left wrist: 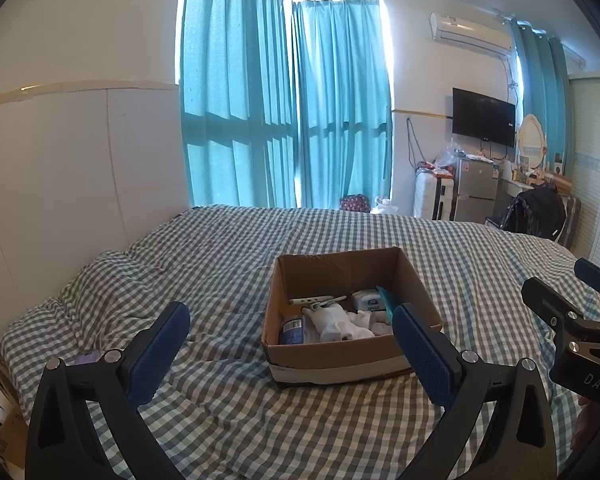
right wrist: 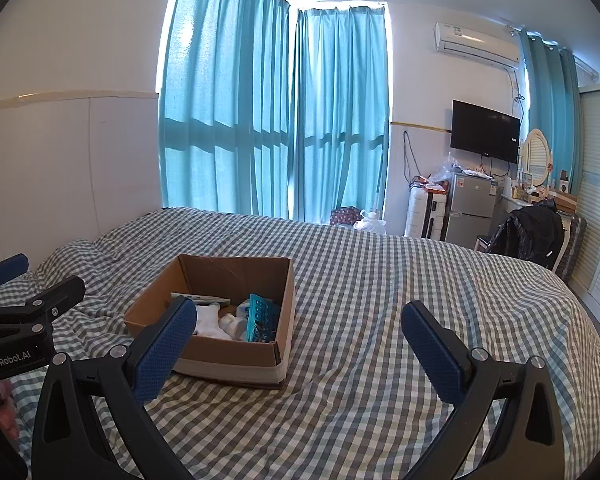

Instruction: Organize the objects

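Note:
An open cardboard box (left wrist: 352, 356) (right wrist: 236, 354) sits on the checked bed. Inside lie white socks (left wrist: 342, 322) (right wrist: 208, 320), a blue-labelled bottle (left wrist: 292, 330), a white packet (left wrist: 366, 300), a teal card (left wrist: 388, 300) (right wrist: 262, 318) and a white flat item (left wrist: 316, 300). My left gripper (left wrist: 292, 344) hovers open in front of the box, nothing between its fingers. My right gripper (right wrist: 300, 340) is open too, just right of the box and empty. Each gripper shows at the other view's edge: the right gripper (left wrist: 572, 304) and the left gripper (right wrist: 28, 284).
The green-and-white checked bedspread (left wrist: 228, 408) (right wrist: 380, 280) spreads around the box, with a pillow bump (left wrist: 100, 280) at left. A white headboard wall (left wrist: 60, 184) stands left. Teal curtains, a fridge (right wrist: 470, 204), suitcase, TV and chair lie beyond the bed's far side.

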Available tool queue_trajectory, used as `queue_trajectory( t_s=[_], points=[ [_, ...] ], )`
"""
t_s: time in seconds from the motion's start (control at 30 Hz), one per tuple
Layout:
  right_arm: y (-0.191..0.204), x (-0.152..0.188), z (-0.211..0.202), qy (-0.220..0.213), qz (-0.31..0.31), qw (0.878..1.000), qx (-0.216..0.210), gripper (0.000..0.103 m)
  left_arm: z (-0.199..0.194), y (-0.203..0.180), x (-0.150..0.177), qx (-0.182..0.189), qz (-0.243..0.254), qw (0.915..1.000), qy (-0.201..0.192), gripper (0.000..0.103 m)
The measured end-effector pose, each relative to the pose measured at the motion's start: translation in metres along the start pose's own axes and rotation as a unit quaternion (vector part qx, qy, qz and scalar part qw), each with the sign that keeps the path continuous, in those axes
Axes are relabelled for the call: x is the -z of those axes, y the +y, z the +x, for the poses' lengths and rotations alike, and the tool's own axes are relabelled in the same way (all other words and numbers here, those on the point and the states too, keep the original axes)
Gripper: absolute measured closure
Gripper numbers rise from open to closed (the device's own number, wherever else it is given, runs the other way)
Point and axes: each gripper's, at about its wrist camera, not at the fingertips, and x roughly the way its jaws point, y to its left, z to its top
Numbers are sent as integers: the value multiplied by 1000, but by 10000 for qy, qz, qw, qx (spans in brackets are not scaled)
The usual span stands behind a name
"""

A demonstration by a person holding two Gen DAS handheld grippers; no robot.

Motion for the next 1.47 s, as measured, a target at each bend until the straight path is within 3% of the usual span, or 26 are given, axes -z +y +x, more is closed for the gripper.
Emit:
queue_trajectory(
  t_s=[1.47],
  points=[
    [6,4,5,117,-7,9999,8,0,3,4,4,19,19,9999,108,0]
  ],
)
